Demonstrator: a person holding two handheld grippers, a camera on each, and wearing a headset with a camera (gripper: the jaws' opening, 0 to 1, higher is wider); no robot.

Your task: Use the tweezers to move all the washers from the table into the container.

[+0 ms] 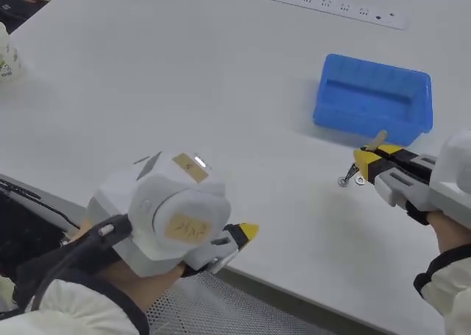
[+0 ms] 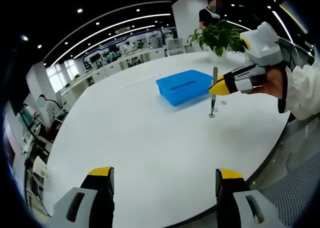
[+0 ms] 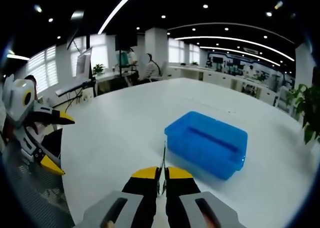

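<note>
Right gripper (image 1: 366,160) clamped tight on tweezers (image 2: 213,105), which point down with tips at a washer (image 2: 212,116) on the white table (image 1: 184,92), just in front of the blue container (image 1: 375,99); second washer (image 1: 359,179) lies right beside the first, both on the table outside the container. Left gripper (image 2: 165,174) jaws spread wide, holding nothing, over the near table edge, well apart from the washers. Power strip (image 1: 338,7) at the far side, potted plant (image 2: 220,35) beyond the table
</note>
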